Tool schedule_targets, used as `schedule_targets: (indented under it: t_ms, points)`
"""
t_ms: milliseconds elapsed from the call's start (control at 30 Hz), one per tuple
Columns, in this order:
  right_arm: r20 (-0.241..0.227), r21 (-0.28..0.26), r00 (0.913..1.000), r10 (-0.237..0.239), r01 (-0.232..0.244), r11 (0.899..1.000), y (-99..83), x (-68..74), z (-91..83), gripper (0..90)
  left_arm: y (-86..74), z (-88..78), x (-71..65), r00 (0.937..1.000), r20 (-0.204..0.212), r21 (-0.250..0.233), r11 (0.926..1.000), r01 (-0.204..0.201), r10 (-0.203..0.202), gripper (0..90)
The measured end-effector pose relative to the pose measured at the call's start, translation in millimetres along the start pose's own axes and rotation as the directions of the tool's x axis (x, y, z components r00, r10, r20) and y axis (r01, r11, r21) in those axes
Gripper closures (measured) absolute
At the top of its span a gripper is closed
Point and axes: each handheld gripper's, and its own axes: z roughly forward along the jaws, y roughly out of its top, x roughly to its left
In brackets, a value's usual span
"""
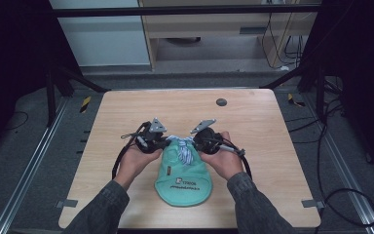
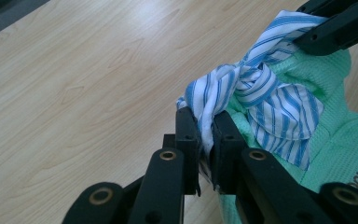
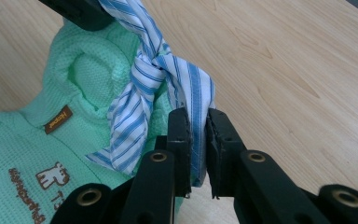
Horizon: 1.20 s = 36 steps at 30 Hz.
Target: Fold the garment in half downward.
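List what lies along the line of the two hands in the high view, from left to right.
Left hand → left claw → striped tie → right claw → right hand.

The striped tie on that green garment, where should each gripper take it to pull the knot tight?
Grip the striped tie by its free ends, either side of the knot, as now: the left gripper pinches the left end and the right gripper the right end. Come in from the outer sides, since the ends stick out past the green garment while the knot sits mid-collar.
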Motion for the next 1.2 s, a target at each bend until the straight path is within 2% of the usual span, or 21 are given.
schedule_targets:
  t_ms: [33, 200, 400, 433, 600, 700, 733, 767, 867, 1033, 1067, 1100, 1200]
  points:
    - [0.000, 0.001, 1.0000, -0.003, 0.003, 1.000, -0.5, 1.0, -0.5, 80.4, -1.8, 0.3, -2.0, 0.9999, 0.004, 0.008, 0.9999, -0.010, 0.010, 82.8]
    - [-0.003, 0.003, 1.0000, -0.008, 0.008, 1.000, -3.1, 3.1, -0.3, 80.4, -4.5, 1.2, -4.1, 0.9999, 0.010, 0.010, 0.9999, -0.012, 0.012, 83.2]
    - [0.003, 0.002, 1.0000, 0.004, -0.004, 1.000, -0.5, -0.7, 0.5, 80.9, 0.6, 1.5, 3.0, 0.9998, 0.014, 0.005, 0.9999, 0.011, -0.011, 84.6]
    - [0.006, -0.004, 1.0000, 0.005, -0.005, 1.000, 3.2, -3.2, -0.6, 80.9, 4.4, 0.8, 7.2, 0.9997, 0.013, -0.003, 0.9997, 0.023, -0.023, 84.6]
    - [0.018, -0.017, 0.9997, 0.018, -0.018, 1.000, 14.5, -11.6, -5.0, 80.9, 16.0, -2.9, 15.3, 0.9995, 0.006, -0.019, 0.9993, 0.031, -0.031, 84.6]
    - [0.036, -0.029, 0.9991, 0.024, -0.023, 0.999, 27.0, -20.7, -8.8, 80.9, 32.0, -7.5, 23.3, 0.9992, -0.020, -0.037, 0.9988, 0.033, -0.034, 84.4]
    - [0.036, -0.029, 0.9991, 0.024, -0.023, 0.999, 27.0, -20.7, -8.8, 80.9, 32.0, -7.5, 23.3, 0.9992, -0.020, -0.037, 0.9988, 0.033, -0.034, 84.2]
    - [0.046, -0.042, 0.9983, 0.034, -0.032, 0.999, 34.5, -25.6, -11.1, 80.8, 40.4, -10.3, 25.8, 0.9990, -0.034, -0.047, 0.9985, 0.027, -0.029, 83.9]
    - [0.060, -0.059, 0.9974, 0.040, -0.037, 0.998, 37.7, -28.8, -14.1, 80.4, 44.9, -15.9, 23.8, 0.9991, -0.039, -0.066, 0.9977, 0.015, -0.017, 83.2]
    - [0.061, -0.065, 0.9981, 0.006, -0.002, 0.998, 20.4, -16.5, -16.9, 80.2, 28.5, -15.7, 8.0, 0.9993, -0.034, -0.069, 0.9974, -0.020, 0.018, 83.2]
    - [0.061, -0.065, 0.9981, 0.006, -0.002, 0.998, 20.4, -16.5, -16.9, 80.2, 28.5, -15.7, 8.0, 0.9993, -0.034, -0.069, 0.9974, -0.020, 0.018, 83.2]
    - [0.053, -0.065, 0.9986, 0.006, -0.002, 0.998, 10.6, -9.9, -16.6, 80.2, 20.9, -14.8, 1.4, 0.9992, -0.030, -0.071, 0.9971, -0.027, 0.025, 83.2]
    - [0.044, -0.070, 0.9990, 0.012, -0.009, 0.998, 1.8, -4.7, -15.8, 80.2, 14.5, -14.0, -3.7, 0.9993, -0.025, -0.075, 0.9968, -0.030, 0.028, 83.3]
